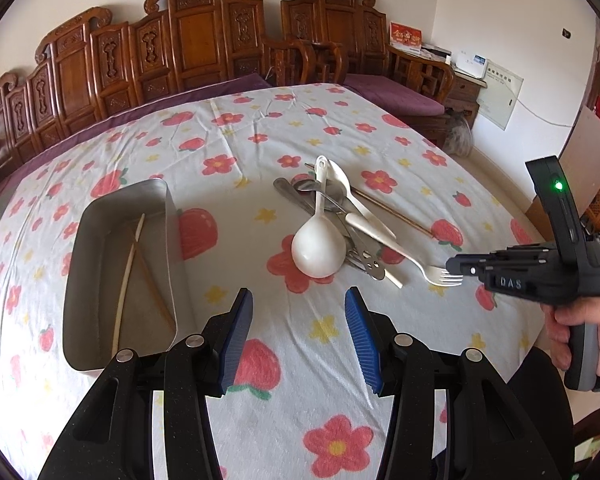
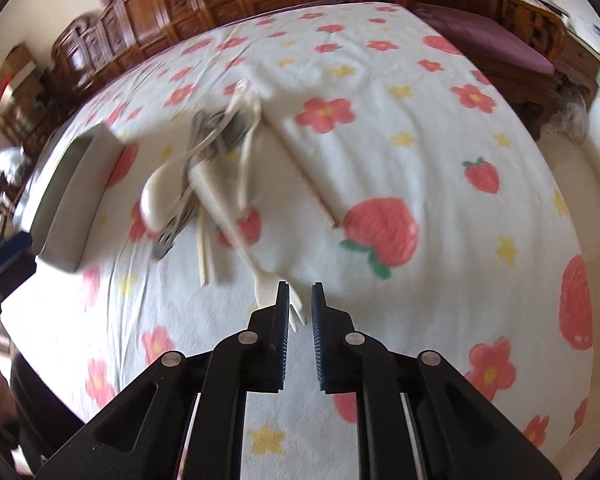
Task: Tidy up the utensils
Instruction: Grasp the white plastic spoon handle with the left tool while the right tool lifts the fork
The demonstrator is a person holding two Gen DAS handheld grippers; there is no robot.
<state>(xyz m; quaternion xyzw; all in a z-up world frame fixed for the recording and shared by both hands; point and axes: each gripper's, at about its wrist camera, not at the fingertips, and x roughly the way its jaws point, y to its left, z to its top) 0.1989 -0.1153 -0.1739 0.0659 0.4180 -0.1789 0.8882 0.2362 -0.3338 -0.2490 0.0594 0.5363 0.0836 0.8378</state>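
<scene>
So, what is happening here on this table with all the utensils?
A person is sorting a pile of utensils on a flowered tablecloth into a metal tray that already holds two chopsticks. The right hand-held gripper is over the tines of a white fork at the pile's edge, jaws narrowly apart, nothing gripped. The left hand-held gripper hovers half open and empty between tray and pile.

Left tongs (image 1: 299,322) agape; right tongs (image 2: 300,300) nearly closed.
</scene>
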